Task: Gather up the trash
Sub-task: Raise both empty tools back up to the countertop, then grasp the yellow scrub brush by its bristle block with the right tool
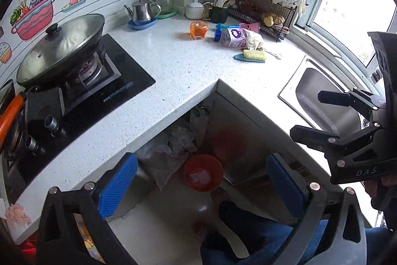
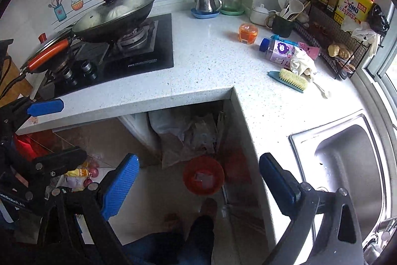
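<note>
- Desk (image 1: pixel 178 71): white speckled L-shaped top, its inner corner above the red bin.
- Sink (image 2: pixel 347 165): steel basin set in the desk's right arm, right of the red bin.
- Hob (image 2: pixel 139 51): black glass, set in the desk's left arm, behind and left of the red bin.
- Wok (image 1: pixel 62 46): dark, glass-lidded, on the hob's burner, well apart from the red bin.
- Left gripper (image 1: pixel 202 186): blue pads spread wide, nothing between them, above the floor with the red bin in view through the gap.
- Right gripper (image 2: pixel 198 186): blue pads likewise released and empty, above the red bin.
- Red bin (image 1: pixel 203 172): round, on the floor below the desk's inner corner, a pale scrap of trash (image 1: pixel 198 176) lying inside.
- Plastic bags (image 2: pixel 188 133): crumpled, clear and grey, on the floor just behind the red bin.
- Purple-labelled bottle (image 2: pixel 278 50): lying on its side on the desk, well behind the red bin.
- Scrub brush (image 2: pixel 290 78): on the desk, nearer the red bin than the bottle.
- Orange jar (image 1: pixel 198 29): upright on the desk, far behind the red bin.
</note>
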